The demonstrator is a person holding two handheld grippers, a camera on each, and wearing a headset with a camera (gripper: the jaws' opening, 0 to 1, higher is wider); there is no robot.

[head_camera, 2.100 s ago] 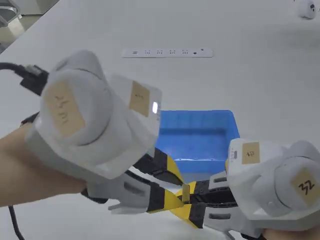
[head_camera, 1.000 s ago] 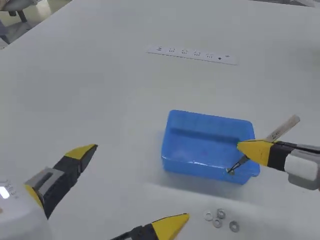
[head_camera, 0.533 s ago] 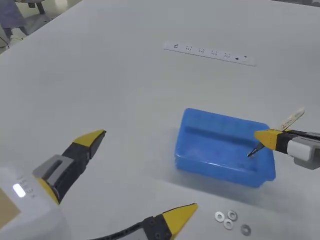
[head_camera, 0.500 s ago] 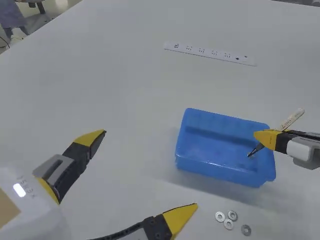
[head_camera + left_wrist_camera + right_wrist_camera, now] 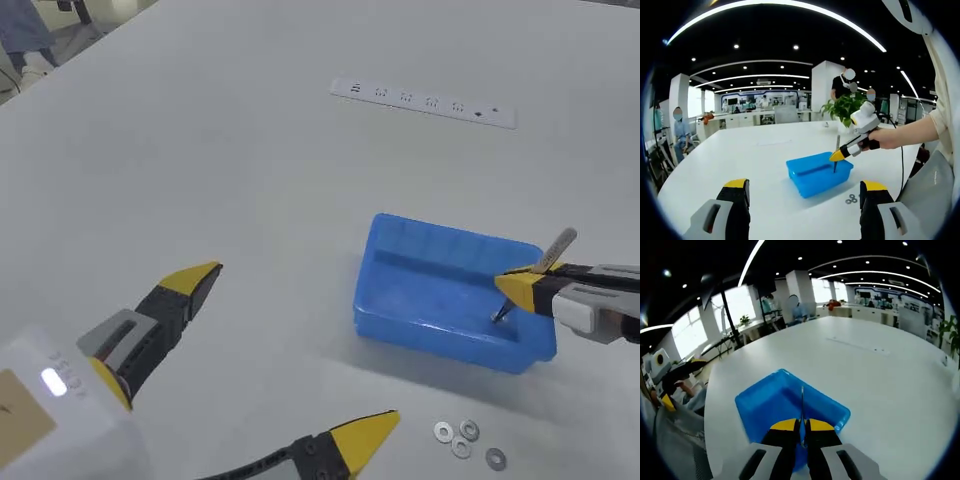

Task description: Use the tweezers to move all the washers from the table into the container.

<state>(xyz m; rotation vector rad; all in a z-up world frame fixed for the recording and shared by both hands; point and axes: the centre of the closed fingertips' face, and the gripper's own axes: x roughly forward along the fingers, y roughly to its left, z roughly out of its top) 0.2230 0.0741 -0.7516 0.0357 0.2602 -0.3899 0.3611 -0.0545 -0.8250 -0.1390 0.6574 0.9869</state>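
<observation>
A blue container [image 5: 440,285] stands on the white table [image 5: 250,180]. My right gripper [image 5: 520,285] is shut on thin metal tweezers [image 5: 500,312], whose tip points down inside the container near its right end. Whether the tip holds a washer is too small to tell. Several small metal washers [image 5: 466,443] lie on the table just in front of the container. In the right gripper view the tweezers [image 5: 802,407] rise from my right gripper [image 5: 801,426] over the container [image 5: 775,402]. My left gripper [image 5: 283,358] hovers wide open at the near left, holding nothing.
A white power strip [image 5: 425,103] lies flat at the far side of the table. In the left gripper view the container [image 5: 812,175], the washers [image 5: 851,200] and a potted plant [image 5: 845,107] show, with people standing in the office behind.
Both grippers were bunched together in front of the container. The left one drew back to the near left and opened. The right one carried the tweezers over the container and tipped them steeper.
</observation>
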